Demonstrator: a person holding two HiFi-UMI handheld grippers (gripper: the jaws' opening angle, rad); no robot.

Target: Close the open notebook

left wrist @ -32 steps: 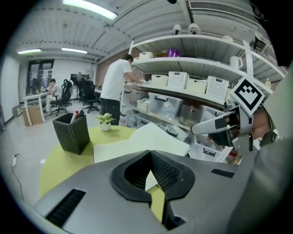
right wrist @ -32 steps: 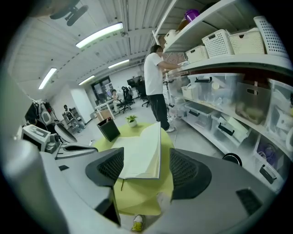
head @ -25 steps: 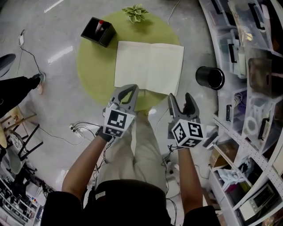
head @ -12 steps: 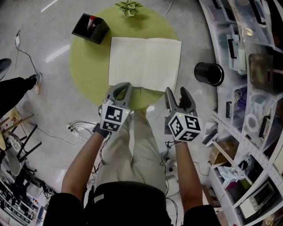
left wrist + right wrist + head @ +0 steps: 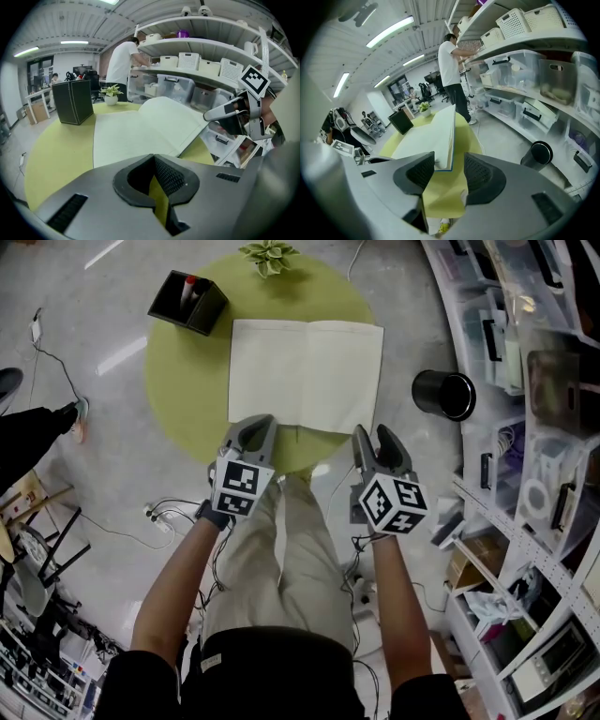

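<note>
The open cream-paged notebook [image 5: 305, 376] lies flat on the round yellow-green table [image 5: 183, 381] in the upper middle of the head view, and its blank pages show no writing you could read. Your right gripper [image 5: 376, 441] sits at the spread's lower right corner, its jaws half spread after just closing; the corner stands between the pads unpinched, likely so you can grip that half and fold it over. Your left gripper [image 5: 254, 424], jaws pressed together and empty, waits just beside the lower left edge, probably to steady the book.
</note>
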